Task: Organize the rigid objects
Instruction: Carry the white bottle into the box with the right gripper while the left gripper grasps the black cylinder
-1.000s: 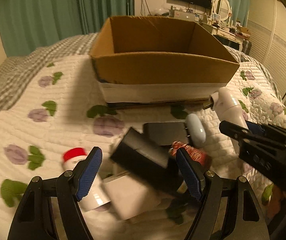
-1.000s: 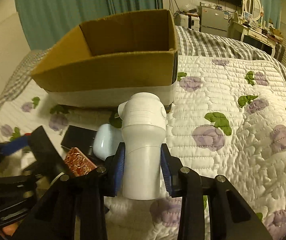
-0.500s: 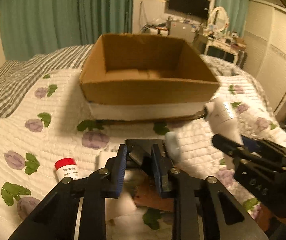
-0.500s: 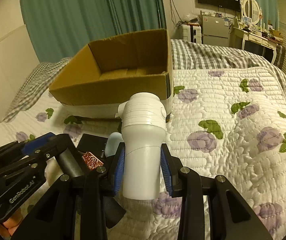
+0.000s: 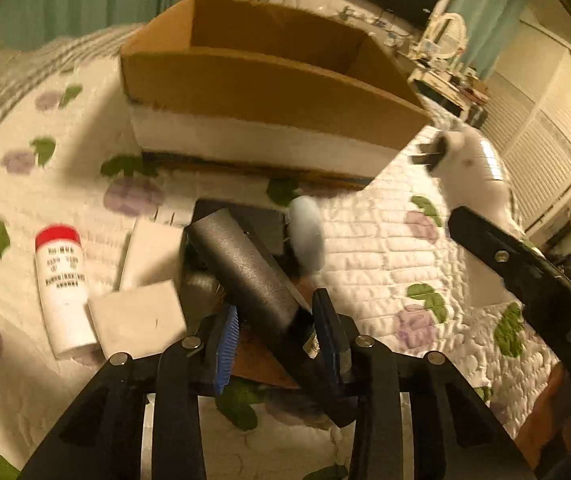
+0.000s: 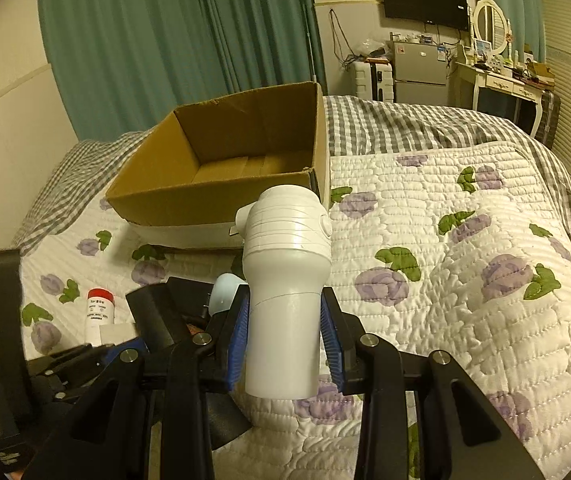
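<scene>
1. A quilted floral bedspread lies under and right of the tongs.
2. A grey checked blanket lies beyond it, further ahead.
3. Teal curtains hang far ahead, to the left.
4. A wall-mounted TV, small fridge and oval mirror stand far ahead, to the right.
</scene>
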The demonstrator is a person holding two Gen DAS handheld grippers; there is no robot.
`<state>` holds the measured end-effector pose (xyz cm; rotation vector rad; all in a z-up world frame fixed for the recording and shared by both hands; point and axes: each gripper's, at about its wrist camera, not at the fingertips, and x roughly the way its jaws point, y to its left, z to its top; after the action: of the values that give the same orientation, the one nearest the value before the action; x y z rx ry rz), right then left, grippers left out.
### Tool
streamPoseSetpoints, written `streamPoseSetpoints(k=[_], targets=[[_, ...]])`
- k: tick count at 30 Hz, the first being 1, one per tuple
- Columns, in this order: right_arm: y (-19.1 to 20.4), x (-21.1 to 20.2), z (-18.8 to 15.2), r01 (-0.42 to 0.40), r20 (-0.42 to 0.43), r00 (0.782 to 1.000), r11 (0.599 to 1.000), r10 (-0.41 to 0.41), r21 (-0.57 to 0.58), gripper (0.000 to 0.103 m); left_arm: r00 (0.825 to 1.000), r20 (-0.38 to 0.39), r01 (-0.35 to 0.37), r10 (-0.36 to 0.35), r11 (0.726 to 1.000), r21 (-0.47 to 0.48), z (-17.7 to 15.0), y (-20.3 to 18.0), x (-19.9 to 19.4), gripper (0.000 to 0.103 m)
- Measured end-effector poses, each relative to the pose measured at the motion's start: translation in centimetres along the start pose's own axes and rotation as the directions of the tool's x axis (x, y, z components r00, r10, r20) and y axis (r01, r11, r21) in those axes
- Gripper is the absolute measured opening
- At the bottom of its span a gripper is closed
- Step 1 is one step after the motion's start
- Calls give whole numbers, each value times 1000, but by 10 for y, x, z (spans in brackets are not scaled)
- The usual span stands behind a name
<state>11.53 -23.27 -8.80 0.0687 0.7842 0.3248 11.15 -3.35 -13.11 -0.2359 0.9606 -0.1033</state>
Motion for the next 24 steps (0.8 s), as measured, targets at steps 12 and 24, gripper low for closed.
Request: streamPoseSetpoints(k=[12,24], targets=[[9,-31,34,-17,100,995,997,24,-69,33,973,211,-117,88,984,133,48,-26,-89,17],[27,-11,152,-12,226,973,989,46,-148,33,925,353,-230,138,945,232,170,-45,-96,17]])
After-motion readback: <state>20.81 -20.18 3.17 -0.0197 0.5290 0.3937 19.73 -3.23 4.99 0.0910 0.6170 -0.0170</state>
